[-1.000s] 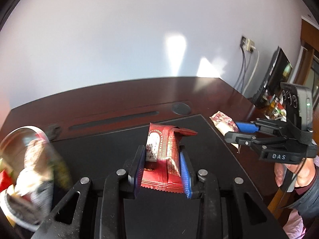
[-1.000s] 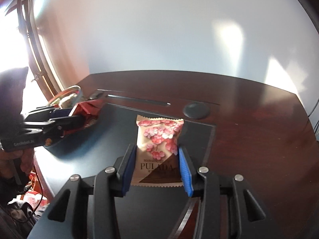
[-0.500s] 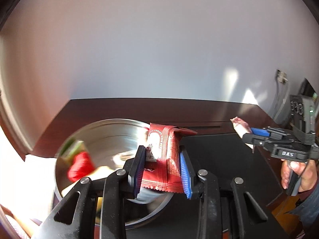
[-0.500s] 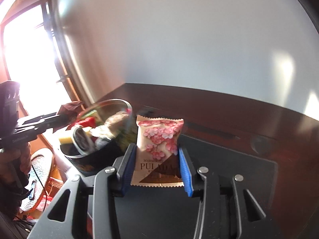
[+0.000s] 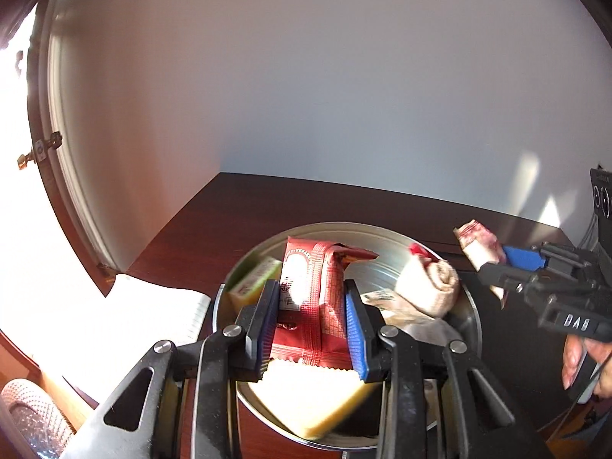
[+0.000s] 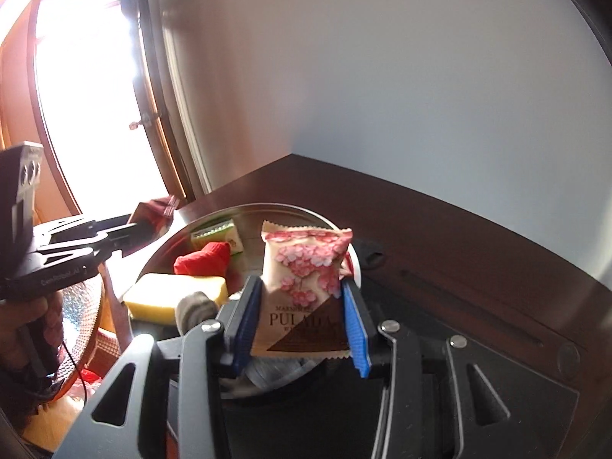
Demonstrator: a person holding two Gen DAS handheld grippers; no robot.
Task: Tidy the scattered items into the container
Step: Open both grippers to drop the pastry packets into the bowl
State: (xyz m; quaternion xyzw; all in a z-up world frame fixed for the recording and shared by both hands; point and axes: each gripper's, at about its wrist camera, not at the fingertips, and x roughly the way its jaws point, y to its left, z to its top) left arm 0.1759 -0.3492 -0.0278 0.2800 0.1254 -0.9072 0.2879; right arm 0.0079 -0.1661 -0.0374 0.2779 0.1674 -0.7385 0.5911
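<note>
Left gripper (image 5: 311, 323) clamps a red packet (image 5: 311, 298), right gripper (image 6: 302, 323) a floral packet (image 6: 302, 287), both above the tin (image 5: 464, 306); released together, one may glance off the heaped contents and out.

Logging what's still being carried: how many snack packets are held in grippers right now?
2: the red packet in the left gripper, the cherry-blossom packet in the right gripper, both over the metal container.

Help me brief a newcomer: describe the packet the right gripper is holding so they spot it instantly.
Find the round metal container at the desk's window-side corner. Just above its rim, the right gripper clamps an upright cream packet. Pink blossoms and a brown lower corner separate it from the plain red packet in the left gripper.
</note>
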